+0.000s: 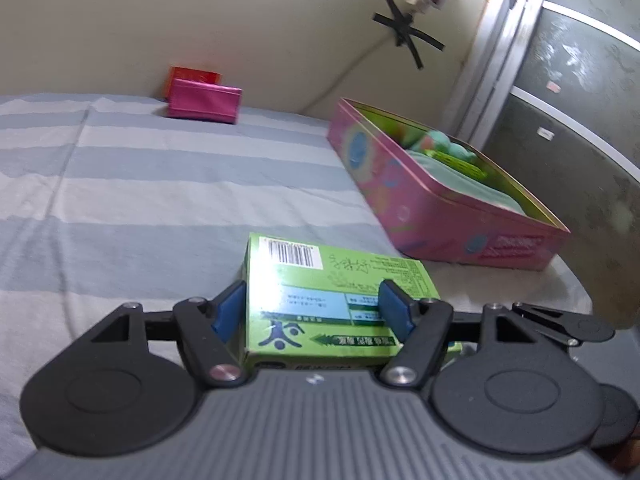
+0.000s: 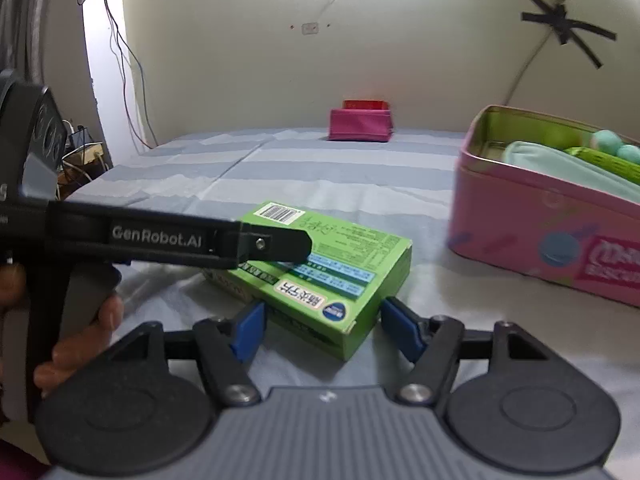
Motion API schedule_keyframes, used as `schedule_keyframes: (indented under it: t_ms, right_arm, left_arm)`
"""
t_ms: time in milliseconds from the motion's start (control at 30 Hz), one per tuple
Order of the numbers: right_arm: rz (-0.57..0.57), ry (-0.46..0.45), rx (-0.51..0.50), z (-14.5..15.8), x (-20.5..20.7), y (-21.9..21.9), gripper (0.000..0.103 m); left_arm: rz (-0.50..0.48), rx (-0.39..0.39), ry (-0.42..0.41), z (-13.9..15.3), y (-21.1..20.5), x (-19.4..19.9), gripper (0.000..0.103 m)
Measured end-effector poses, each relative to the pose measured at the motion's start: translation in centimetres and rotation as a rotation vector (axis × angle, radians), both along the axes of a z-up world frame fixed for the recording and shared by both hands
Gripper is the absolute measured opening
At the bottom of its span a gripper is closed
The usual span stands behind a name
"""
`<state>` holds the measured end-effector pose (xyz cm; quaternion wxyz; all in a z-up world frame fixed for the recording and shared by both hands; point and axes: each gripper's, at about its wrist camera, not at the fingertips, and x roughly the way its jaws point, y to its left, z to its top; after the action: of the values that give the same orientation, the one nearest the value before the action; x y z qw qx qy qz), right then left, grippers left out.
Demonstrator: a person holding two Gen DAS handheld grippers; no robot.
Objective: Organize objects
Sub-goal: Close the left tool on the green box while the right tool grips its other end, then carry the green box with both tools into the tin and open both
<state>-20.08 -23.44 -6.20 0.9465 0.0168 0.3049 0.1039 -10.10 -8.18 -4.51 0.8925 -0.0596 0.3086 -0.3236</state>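
Note:
A green carton with a barcode (image 1: 320, 276) (image 2: 320, 264) lies flat on the striped sheet (image 1: 160, 200). My left gripper (image 1: 312, 312) straddles it: the left pad sits beside the carton's left side and the right pad hangs over its top face, so the jaws are not clamped. From the right wrist view the left gripper's finger (image 2: 276, 244) reaches over the carton's far left edge, with a hand (image 2: 80, 344) on its handle. My right gripper (image 2: 325, 328) stands open. The carton's near corner lies between its pads with gaps on both sides.
An open pink tin (image 1: 420, 200) (image 2: 520, 232) with teal cloth and green items stands to the right. At the wall lies a pink pouch (image 1: 204, 104) (image 2: 360, 126) with a red box (image 2: 364, 104) behind it. Cables (image 2: 80, 152) hang off the bed's left side.

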Motion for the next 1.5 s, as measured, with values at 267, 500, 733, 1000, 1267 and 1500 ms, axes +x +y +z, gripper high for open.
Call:
schedule_keyframes:
  t_ms: [267, 500, 733, 1000, 1267, 1500]
  right_arm:
    - [-0.028, -0.043, -0.037, -0.6, -2.0, -0.8, 0.073]
    - [-0.023, -0.056, -0.025, -1.0, -1.8, -1.4, 0.077]
    - [0.012, -0.085, -0.055, -1.4, -1.8, -0.7, 0.081]
    - [0.008, -0.116, -0.055, -1.2, -2.2, -0.5, 0.074]
    - [-0.013, -0.282, -0.047, 2.8, -3.2, -1.5, 0.074]
    - [-0.102, -0.374, -0.033, 5.3, -2.6, -5.7, 0.074]
  left_arm:
    - [-0.007, -0.017, 0.043, 0.4, -0.4, -0.5, 0.075]
    - [0.010, -0.018, 0.074, 0.4, -0.3, 0.0, 0.074]
    - [-0.008, 0.008, 0.045, 0.2, -1.5, -0.6, 0.075]
    - [0.031, 0.002, 0.017, 1.0, -1.1, -1.4, 0.075]
    - [0.038, -0.079, -0.072, 6.4, -2.3, -1.8, 0.074]
    - [-0.061, -0.068, -0.133, 9.8, -7.7, 0.2, 0.072]
